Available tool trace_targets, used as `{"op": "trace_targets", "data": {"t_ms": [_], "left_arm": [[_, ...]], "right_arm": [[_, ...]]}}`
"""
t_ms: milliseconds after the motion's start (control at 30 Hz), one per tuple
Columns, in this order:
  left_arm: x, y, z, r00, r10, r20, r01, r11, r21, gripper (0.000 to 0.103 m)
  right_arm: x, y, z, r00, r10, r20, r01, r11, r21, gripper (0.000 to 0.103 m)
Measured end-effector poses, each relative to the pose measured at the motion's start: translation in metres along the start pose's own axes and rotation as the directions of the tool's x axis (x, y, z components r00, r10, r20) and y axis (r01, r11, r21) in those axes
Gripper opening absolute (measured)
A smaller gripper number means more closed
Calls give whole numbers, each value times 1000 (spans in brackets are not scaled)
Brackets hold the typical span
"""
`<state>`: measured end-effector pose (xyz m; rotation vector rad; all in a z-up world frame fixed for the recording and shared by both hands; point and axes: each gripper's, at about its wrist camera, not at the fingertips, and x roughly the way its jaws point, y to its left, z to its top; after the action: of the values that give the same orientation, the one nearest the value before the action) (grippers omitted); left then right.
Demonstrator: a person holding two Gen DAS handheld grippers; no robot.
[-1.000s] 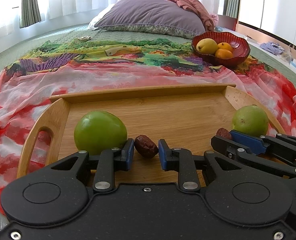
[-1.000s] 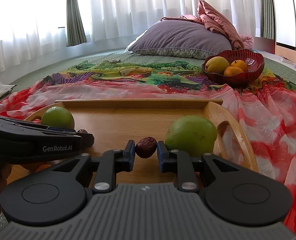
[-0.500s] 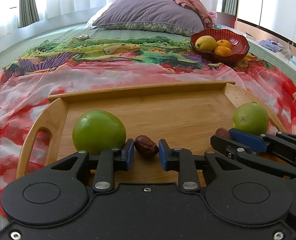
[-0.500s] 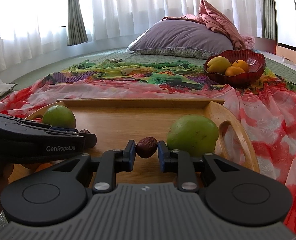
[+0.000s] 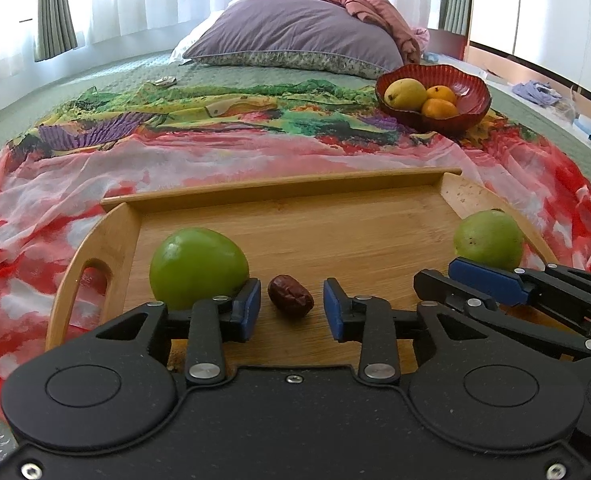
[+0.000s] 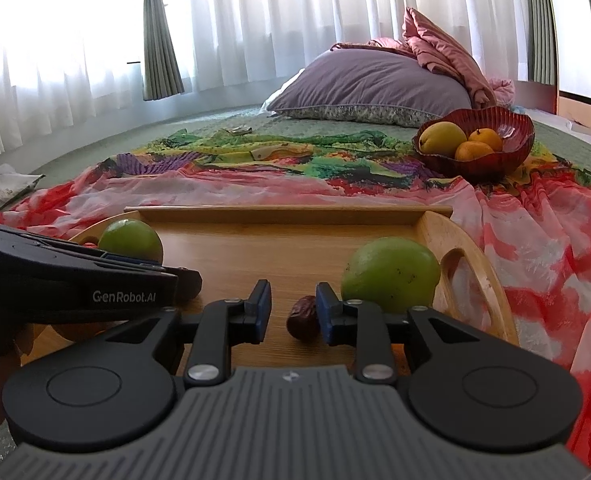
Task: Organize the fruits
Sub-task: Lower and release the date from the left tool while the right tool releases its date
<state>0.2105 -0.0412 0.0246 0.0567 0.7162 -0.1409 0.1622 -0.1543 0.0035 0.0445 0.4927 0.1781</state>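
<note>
The wooden tray (image 5: 287, 240) holds two green fruits and two dried dates; the red bowl (image 5: 467, 100) holds what may be a mango and two oranges. The left gripper (image 5: 291, 310) is spread around one date (image 5: 290, 301); the right gripper (image 6: 293, 312) is released, the other date (image 6: 302, 322) touching its right finger. Mid-tray is bare.

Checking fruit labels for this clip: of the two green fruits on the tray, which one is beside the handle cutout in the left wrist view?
The rounder green fruit touching the left gripper; the other green fruit sits across the tray.

Two green fruits (image 5: 198, 267) (image 5: 488, 239), two dates (image 5: 290, 301) (image 6: 302, 318).
</note>
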Motion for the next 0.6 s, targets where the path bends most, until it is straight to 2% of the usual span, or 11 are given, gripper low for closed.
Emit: {"op": "trace_targets", "data": {"t_ms": [233, 300, 467, 600], "left_arm": [[-14, -1, 0, 1000, -2, 27, 1, 1000, 9, 47], [-19, -1, -1, 999, -1, 38, 1, 1000, 9, 51], [-34, 2, -5, 998, 3, 67, -3, 1000, 14, 62], [-47, 6, -12, 996, 1, 84, -2, 1000, 15, 64]], "right_arm": [[-8, 0, 0, 1000, -7, 18, 7, 1000, -7, 44], [-11, -1, -1, 1000, -10, 22, 10, 1000, 0, 48], [-21, -1, -5, 999, -18, 33, 18, 1000, 5, 53], [-30, 3, -8, 999, -27, 42, 27, 1000, -3, 61]]}}
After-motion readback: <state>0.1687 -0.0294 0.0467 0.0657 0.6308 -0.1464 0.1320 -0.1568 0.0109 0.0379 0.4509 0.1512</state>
